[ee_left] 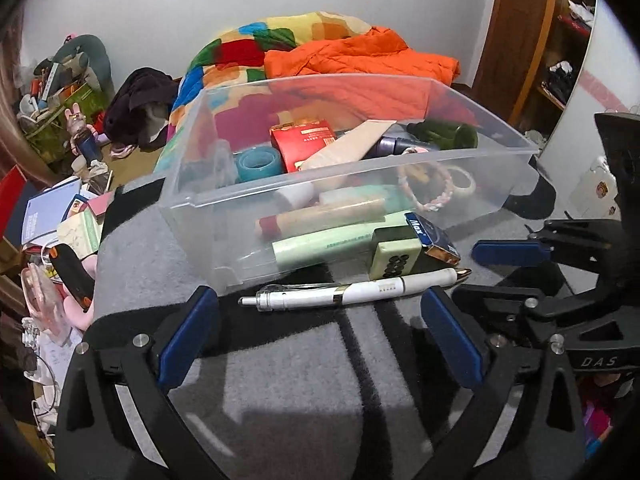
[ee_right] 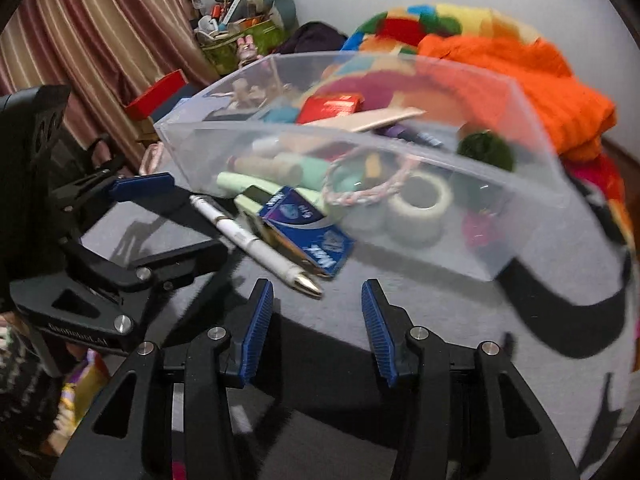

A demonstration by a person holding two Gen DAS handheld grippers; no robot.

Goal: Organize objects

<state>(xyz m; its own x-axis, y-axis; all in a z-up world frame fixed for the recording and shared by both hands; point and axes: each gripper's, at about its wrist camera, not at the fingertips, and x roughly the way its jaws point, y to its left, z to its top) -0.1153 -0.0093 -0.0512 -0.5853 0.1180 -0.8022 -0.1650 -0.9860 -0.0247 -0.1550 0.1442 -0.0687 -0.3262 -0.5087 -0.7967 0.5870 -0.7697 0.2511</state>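
Grey felt-like cloth (ee_left: 280, 380), soft and matte with black patterning, covers the worktop nearest the camera. Above it the left gripper (ee_left: 320, 312) has its jaws spread wide and empty, blue ribbed pads on black arms. The right gripper (ee_right: 318, 300) is also parted and holds nothing, its jaws a little narrower.

Just beyond the left gripper lies a white pen (ee_left: 356, 290), slim, glossy plastic with a gold tip, flat on the cloth. Touching or just beside it are a pale green block (ee_left: 394, 256) with black dots and a dark blue carton (ee_left: 432, 238), both outside the bin.

Behind them sits the bin (ee_left: 224, 184), clear, thin-walled plastic, rectangular with a flared rim. Inside are a red box (ee_left: 306, 142), a teal tape ring (ee_left: 256, 164), a white tape roll (ee_right: 420, 204), a pink braided band (ee_right: 360, 194), tubes and a dark green bottle (ee_left: 444, 134).

Most items appear already stored. The pen, block and carton seem left to put in, so the task looks near its end.
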